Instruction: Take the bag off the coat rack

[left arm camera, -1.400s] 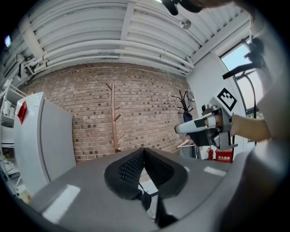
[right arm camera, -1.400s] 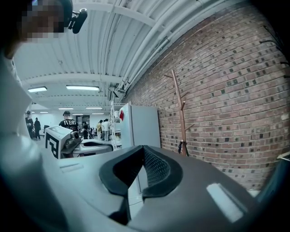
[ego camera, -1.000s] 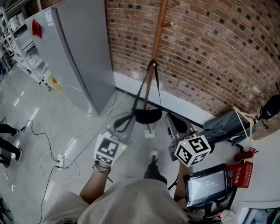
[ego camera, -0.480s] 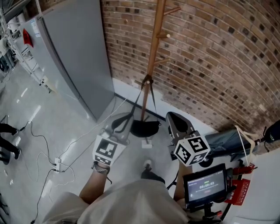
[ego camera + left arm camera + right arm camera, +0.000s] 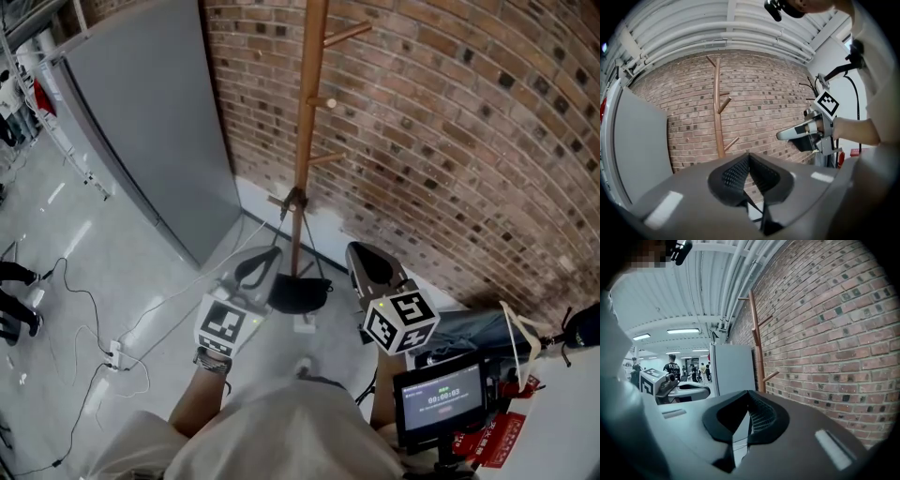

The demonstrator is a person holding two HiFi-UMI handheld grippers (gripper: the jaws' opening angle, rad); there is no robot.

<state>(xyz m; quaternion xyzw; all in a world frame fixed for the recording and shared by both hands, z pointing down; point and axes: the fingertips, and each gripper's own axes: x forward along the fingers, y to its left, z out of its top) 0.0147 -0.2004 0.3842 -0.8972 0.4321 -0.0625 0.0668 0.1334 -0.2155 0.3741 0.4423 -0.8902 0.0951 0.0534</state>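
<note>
My left gripper and right gripper both have their fingers pressed together on nothing, and both are held short of the rack, so I judge the task barely started. The bag hangs low by its strap from a peg on the coat rack, untouched. Reach, grip and lift-off are all left to do. Count: two grippers, one black bag, one wooden coat rack.

**Bag still on the rack**

A black bag hangs by its straps from a low peg of the wooden coat rack, which stands against the brick wall. The left tool is near the bag's 10 o'clock and the right tool near its 2 o'clock.
</note>
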